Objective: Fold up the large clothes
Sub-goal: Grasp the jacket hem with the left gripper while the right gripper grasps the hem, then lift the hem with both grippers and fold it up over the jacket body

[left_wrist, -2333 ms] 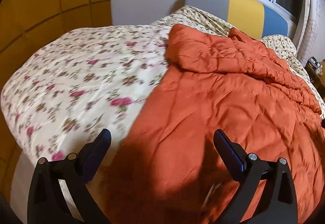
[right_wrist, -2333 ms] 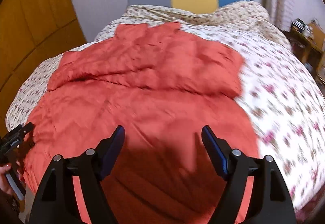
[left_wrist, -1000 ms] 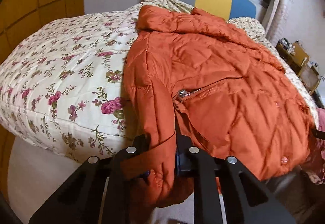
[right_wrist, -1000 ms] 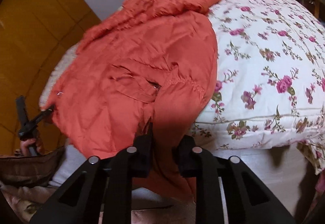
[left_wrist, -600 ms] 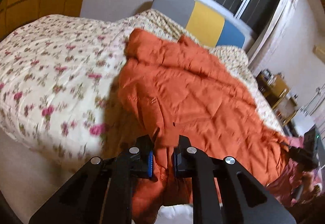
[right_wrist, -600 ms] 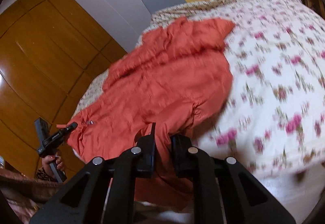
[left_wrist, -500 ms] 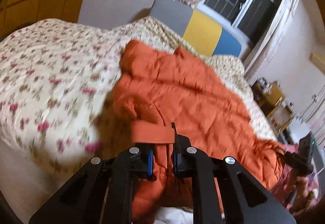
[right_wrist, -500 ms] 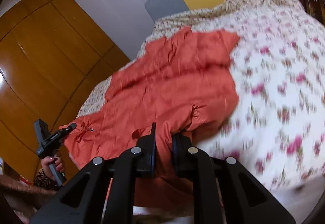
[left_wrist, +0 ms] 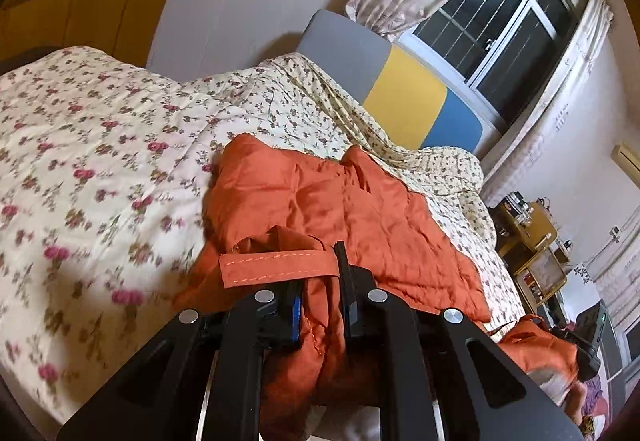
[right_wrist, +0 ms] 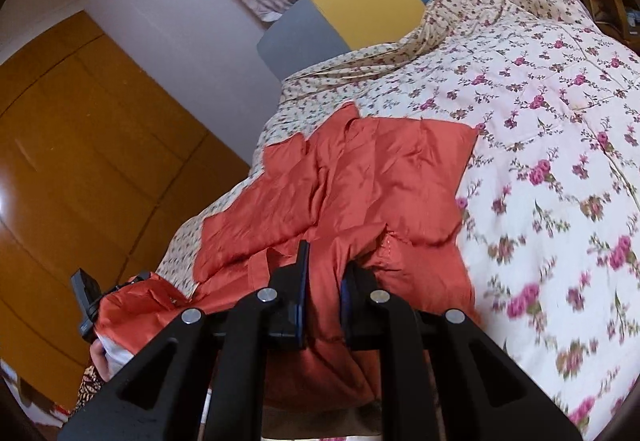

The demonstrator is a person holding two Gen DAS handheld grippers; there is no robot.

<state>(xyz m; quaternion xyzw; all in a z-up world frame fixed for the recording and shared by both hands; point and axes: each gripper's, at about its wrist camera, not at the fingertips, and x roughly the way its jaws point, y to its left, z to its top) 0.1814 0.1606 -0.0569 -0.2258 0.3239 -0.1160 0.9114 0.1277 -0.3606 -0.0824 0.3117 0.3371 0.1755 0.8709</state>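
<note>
While both clenched on orange jacket hem, L tool & R tool over floral bed.

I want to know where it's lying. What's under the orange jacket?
The jacket lies on a flowered quilt, which shows all around it. Whatever lies under the quilt is covered.

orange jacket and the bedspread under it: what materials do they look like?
Orange jacket: looks like a thin synthetic shell, nylon or polyester, over padding; slight sheen, quilted stitch lines, puffy creases. Bedspread: matte floral print, likely cotton or a blend, also quilted. Fibre is not certain from the look alone.
</note>
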